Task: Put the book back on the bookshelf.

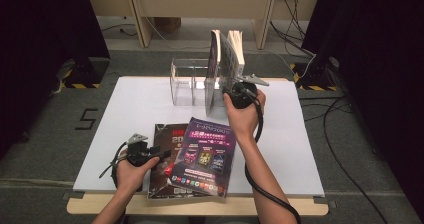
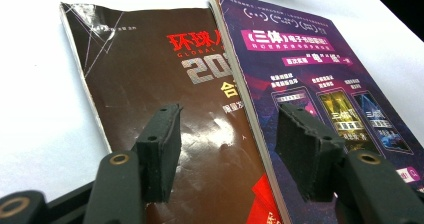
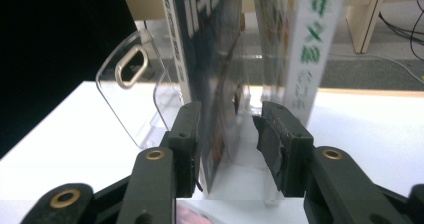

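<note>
Glossy, limp paper: the magazine (image 3: 212, 84) stands upright in the clear rack (image 1: 187, 84), between my right gripper's (image 3: 227, 134) open jaws, one pad seemingly against its cover. It'll sag and slip, so I'd pinch low near the spine. My left gripper (image 2: 227, 149) hovers wide over two flat magazines (image 2: 200, 109).

A white sheet-covered desk (image 1: 125, 119) with a pale wooden front edge stands on grey carpet (image 1: 45, 134). A black numeral five (image 1: 86, 119) is marked on the carpet to its left. Yellow-and-black striped tape (image 1: 80, 85) lies near the dark curtains (image 1: 40, 34). Black cables (image 1: 345, 129) trail across the floor at right, and a light wooden furniture frame (image 1: 200, 4) stands behind.
</note>
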Available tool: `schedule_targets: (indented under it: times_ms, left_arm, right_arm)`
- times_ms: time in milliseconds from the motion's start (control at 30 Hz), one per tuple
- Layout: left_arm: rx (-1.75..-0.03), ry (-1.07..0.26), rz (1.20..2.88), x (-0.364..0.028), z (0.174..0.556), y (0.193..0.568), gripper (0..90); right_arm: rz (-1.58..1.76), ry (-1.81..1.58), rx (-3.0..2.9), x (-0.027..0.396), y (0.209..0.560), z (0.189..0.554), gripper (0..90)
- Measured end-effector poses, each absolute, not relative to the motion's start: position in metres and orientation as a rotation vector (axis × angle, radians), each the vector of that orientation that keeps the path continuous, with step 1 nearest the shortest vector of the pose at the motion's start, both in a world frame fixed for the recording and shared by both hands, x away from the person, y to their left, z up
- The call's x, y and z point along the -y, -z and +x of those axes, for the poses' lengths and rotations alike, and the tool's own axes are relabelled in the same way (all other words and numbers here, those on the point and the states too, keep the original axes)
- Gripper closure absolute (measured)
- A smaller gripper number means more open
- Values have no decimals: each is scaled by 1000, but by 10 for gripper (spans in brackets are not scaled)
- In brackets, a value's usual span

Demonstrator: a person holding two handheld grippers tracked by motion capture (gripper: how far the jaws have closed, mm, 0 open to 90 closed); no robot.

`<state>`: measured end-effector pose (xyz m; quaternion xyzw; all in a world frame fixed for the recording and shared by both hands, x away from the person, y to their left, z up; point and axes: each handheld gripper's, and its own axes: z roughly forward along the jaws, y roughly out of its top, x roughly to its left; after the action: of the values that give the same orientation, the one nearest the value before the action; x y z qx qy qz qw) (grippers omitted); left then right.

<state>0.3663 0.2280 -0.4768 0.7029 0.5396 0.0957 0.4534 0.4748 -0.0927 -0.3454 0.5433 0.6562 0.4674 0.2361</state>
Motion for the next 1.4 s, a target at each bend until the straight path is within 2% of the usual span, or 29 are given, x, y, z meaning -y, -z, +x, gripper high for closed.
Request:
schedule_targets:
  times_ms: [400,867,1400]
  left_arm:
    - [-1318,-174,1750,-215,370,482,464]
    - [-1315,-106,1792,-201,377,490,466]
    - [-1312,-66,1818,-186,383,488,469]
  right_arm:
    - [1595,-1177,-1896,113,380,463,631]
    - [1829,-990,-2085,125,450,466,593]
    - [1892,-946,-2130,127,472,467,571]
